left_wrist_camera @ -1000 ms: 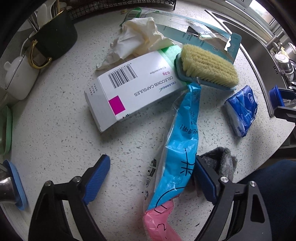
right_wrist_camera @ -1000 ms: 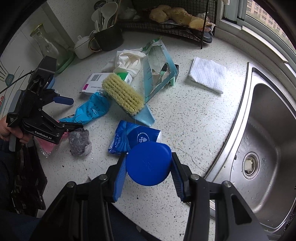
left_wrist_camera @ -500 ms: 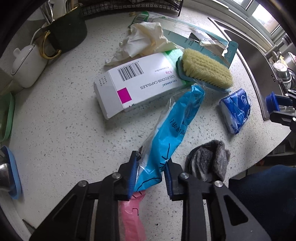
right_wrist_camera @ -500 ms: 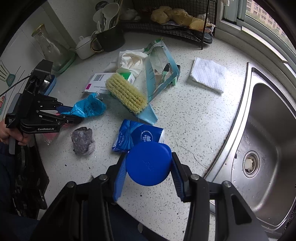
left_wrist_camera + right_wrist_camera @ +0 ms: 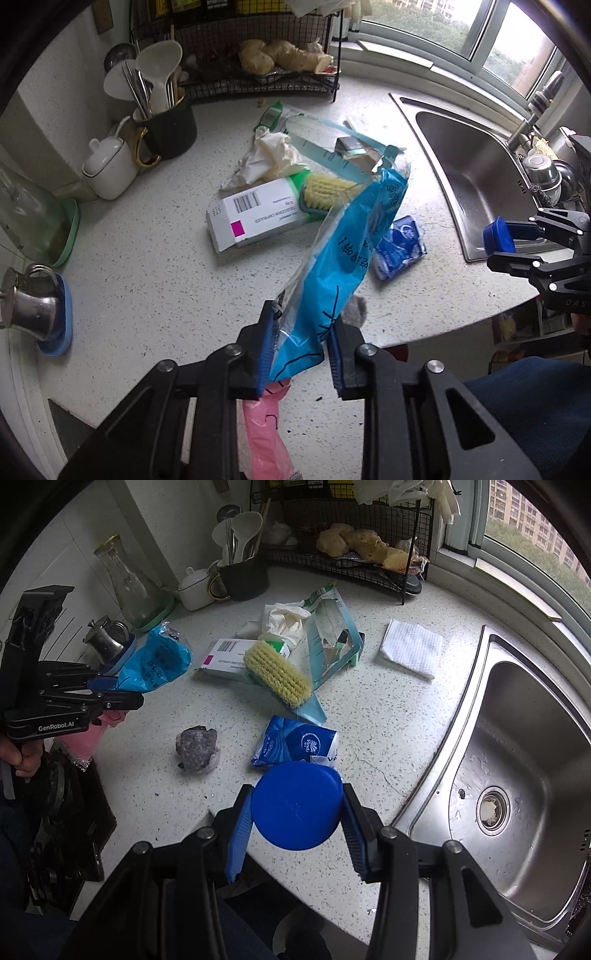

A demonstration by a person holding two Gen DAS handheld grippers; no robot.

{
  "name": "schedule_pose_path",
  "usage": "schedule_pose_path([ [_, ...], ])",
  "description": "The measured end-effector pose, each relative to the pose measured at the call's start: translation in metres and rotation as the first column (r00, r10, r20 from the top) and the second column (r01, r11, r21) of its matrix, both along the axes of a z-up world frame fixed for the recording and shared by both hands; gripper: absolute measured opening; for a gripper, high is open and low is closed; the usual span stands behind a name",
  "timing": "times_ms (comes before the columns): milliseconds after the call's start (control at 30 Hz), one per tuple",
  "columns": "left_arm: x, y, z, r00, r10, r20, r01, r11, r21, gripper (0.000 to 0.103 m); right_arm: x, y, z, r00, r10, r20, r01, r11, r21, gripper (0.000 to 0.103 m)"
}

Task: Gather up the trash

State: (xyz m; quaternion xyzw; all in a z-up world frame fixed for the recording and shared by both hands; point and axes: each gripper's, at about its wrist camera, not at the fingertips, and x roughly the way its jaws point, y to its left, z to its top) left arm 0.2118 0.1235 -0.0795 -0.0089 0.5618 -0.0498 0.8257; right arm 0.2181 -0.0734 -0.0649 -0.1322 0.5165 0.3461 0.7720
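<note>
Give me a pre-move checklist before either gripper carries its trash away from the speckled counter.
1. Left gripper clamped on the blue-and-pink plastic wrapper: ok.
2. Wrapper lifted off the white speckled counter: ok.
3. Right gripper clamped on the round blue plastic cap: ok.
4. Trash bin located: cannot tell, none in view.
5. Counter fully cleared: not ok; grey crumpled wad and blue tissue packet remain.

Left gripper [image 5: 301, 350]: pointed steeply down, jaws clamped on a blue plastic wrapper [image 5: 343, 254]
Right gripper [image 5: 295, 829]: pointed steeply down, pads pressed on a blue cap [image 5: 297, 805]
</note>
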Motion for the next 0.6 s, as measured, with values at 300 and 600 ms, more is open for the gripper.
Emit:
schedule_pose_path([
  [300,-0.026,-0.065,0.024,0.998,0.003,0.071,-0.002,1.000,-0.023,0.023,-0.037,-0.040,0.035,0.995,-0.022,0.096,0.015,0.997,0.077,0.043],
  [600,-0.071,-0.136,0.038,0.994,-0.057,0.090,0.059,0.998,-0.020,0.023,-0.073,-0.077,0.042,0.990,-0.041,0.131,0.027,0.994,0.102,0.043],
])
